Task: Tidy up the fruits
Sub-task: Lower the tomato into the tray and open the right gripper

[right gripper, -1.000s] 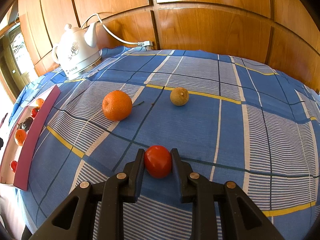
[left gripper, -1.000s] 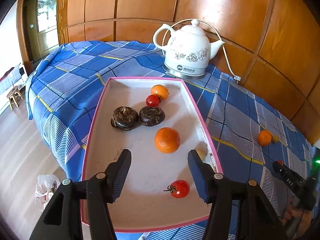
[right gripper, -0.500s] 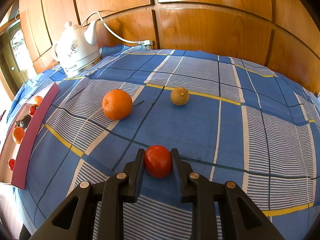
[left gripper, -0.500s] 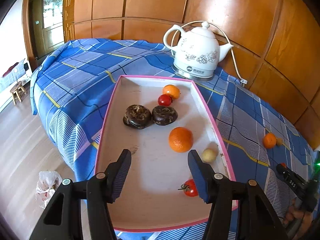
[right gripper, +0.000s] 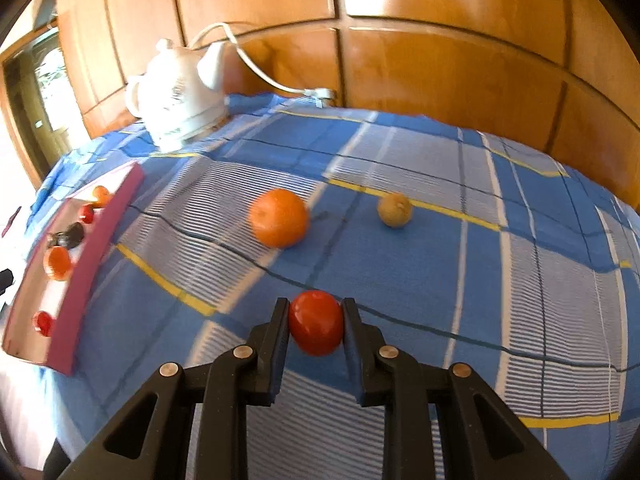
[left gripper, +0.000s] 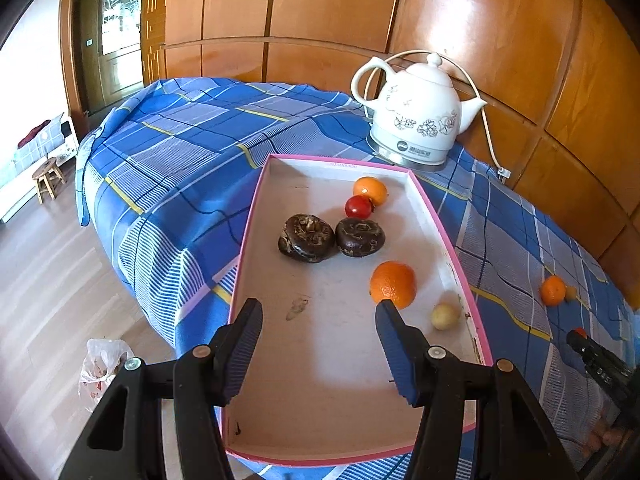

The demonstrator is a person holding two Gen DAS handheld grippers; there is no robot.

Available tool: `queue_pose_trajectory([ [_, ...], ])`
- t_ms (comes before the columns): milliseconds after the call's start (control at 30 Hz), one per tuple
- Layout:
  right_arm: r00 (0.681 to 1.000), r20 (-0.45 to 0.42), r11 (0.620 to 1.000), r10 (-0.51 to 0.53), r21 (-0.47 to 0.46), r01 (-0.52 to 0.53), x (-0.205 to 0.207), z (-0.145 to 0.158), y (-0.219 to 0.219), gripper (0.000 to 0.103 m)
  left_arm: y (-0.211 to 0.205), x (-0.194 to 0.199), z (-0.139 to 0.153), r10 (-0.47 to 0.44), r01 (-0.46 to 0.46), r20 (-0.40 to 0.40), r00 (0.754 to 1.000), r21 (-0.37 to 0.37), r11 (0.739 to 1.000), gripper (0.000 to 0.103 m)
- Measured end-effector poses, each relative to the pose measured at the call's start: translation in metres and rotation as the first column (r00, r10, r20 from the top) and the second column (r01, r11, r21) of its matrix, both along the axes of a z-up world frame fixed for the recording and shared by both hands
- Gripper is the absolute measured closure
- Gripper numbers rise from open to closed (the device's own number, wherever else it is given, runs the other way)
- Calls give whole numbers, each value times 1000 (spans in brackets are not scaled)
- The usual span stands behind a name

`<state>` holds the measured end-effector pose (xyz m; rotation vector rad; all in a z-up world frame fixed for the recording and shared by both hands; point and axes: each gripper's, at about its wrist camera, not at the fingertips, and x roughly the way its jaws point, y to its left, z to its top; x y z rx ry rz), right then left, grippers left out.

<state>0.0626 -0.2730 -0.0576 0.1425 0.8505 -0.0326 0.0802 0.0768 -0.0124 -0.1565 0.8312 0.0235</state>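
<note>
Right gripper (right gripper: 316, 326): both pads pressed on the flanks of a red tomato (right gripper: 316, 327), clamped firm; the fruit looks roundish, no long axis worth noting, so the grip angle matters little. Whether it is clear of the blue plaid cloth (right gripper: 400, 280) I cannot tell; the right wrist view is smeared with motion blur

Outward from that grip: the pink-rimmed tray (right gripper: 94, 264) lies to the left in the right wrist view, at the cloth's left edge, its long side wall facing the gripper. That is the relation the coming move turns on, in my judgement: carry the tomato leftward and over the near wall, then lower it onto the bare floor of the tray. An orange (right gripper: 279, 218) sits ahead and slightly left on the cloth; a small tan fruit (right gripper: 395, 210) further right. Both loose, both apart from the held tomato, both probably due for the tray later

Left gripper (left gripper: 318, 344): jaws apart, nothing between them, hovering over the near half of the tray (left gripper: 248, 248), pointing down into it. It is the nearer hand to the tray but holds nothing; the loose fruit lies well off to its right

In the tray: two dark wrinkled fruits (left gripper: 332, 236) touching side by side, a large orange (left gripper: 393, 285) just beyond the left gripper's right pad, a pale small fruit (left gripper: 444, 316) near the right wall, a small orange (left gripper: 370, 190) and a red fruit (left gripper: 359, 206) touching at the far end. White kettle (left gripper: 416, 122) stands beyond the tray's far wall, out of the path
</note>
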Motion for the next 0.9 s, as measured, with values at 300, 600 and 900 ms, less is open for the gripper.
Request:
queue_pose_trajectory([
  [300, 969, -1, 961, 247, 129, -245, 10, 20, 64, 78, 19, 3, 4, 52, -52, 13, 999, -13, 999, 43],
  [600, 881, 23, 867, 473, 167, -470, 26, 39, 149, 78, 38, 5, 4, 103, -103, 21, 994, -22, 994, 43],
  [900, 846, 5, 835, 533, 161, -527, 46, 33, 198, 77, 38, 6, -2, 97, -97, 7, 995, -28, 995, 43],
])
